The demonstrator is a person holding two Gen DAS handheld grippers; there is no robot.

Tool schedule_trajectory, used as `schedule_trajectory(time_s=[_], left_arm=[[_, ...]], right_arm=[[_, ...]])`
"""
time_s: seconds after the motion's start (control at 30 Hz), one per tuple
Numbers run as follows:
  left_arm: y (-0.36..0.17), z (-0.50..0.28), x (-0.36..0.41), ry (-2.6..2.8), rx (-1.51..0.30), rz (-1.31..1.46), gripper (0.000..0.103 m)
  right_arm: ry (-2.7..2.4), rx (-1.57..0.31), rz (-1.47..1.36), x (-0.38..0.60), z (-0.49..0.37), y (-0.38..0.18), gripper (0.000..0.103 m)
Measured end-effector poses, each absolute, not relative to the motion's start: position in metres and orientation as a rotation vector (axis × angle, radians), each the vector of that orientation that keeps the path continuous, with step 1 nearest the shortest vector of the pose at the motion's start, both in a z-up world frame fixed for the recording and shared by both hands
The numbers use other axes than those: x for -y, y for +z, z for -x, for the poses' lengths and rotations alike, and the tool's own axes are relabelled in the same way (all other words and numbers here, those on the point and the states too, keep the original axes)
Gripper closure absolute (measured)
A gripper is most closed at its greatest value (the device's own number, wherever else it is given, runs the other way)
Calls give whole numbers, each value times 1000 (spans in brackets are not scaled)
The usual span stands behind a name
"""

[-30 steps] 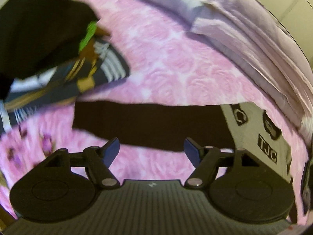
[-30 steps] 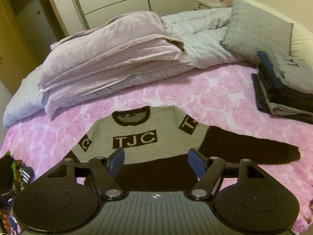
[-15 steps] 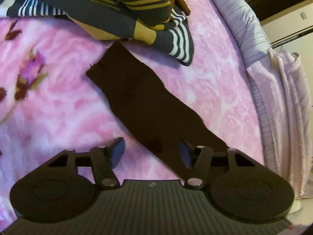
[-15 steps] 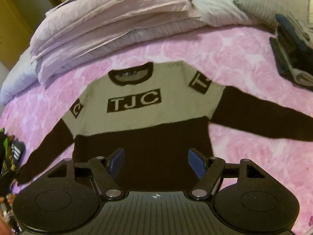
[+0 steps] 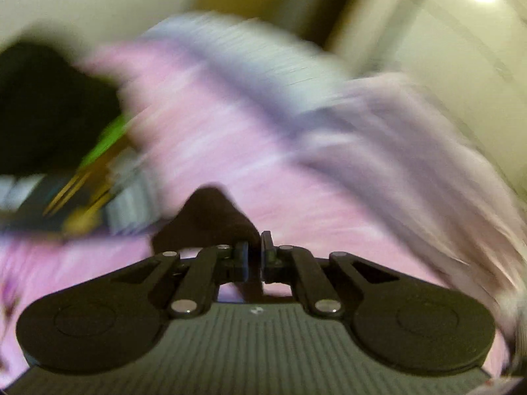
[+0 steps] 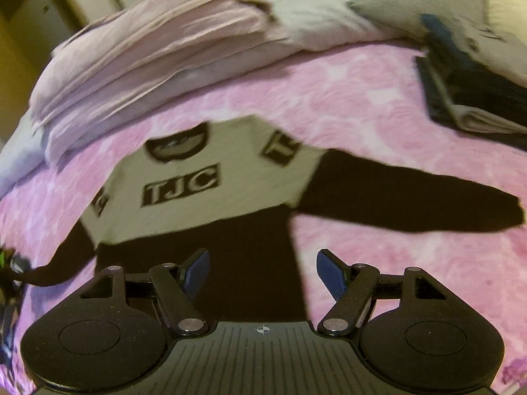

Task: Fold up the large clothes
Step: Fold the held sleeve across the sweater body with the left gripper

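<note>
Closing over the last moment, the left tool (image 5: 254,251) now pinches the sweater's dark sleeve (image 5: 210,217), apparently near its cuff. Right tool (image 6: 263,268) hangs wide, empty. That shallow pinch could slip mid-fold.

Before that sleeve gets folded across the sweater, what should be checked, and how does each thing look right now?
1. Left tool shut on the sleeve end: ok; it has just been closing, dark cloth pinched between.
2. Right tool open above the sweater hem: ok.
3. Sweater body lying flat on the pink blanket: ok.
4. Other sleeve spread out straight: ok.
5. Folded stack apart from the sweater: ok.
6. Firmness of grip: cannot tell, picture blurred.
</note>
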State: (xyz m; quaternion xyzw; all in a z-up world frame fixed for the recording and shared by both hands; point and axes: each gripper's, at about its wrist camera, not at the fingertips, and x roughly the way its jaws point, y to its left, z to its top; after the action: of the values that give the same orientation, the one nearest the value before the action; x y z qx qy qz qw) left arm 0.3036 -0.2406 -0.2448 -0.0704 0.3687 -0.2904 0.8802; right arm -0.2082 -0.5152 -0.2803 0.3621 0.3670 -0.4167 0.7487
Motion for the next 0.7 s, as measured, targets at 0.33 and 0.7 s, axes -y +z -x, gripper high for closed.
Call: schedule_trajectory(time_s=[0.33, 0.7], left_arm=[[-210, -85, 399, -1465, -600, -175, 71], [-337, -166, 364, -1027, -851, -523, 73]], right_arm=[[-1017, -769, -835, 549, 268, -279, 33], [-885, -735, -936, 570, 241, -346, 34]])
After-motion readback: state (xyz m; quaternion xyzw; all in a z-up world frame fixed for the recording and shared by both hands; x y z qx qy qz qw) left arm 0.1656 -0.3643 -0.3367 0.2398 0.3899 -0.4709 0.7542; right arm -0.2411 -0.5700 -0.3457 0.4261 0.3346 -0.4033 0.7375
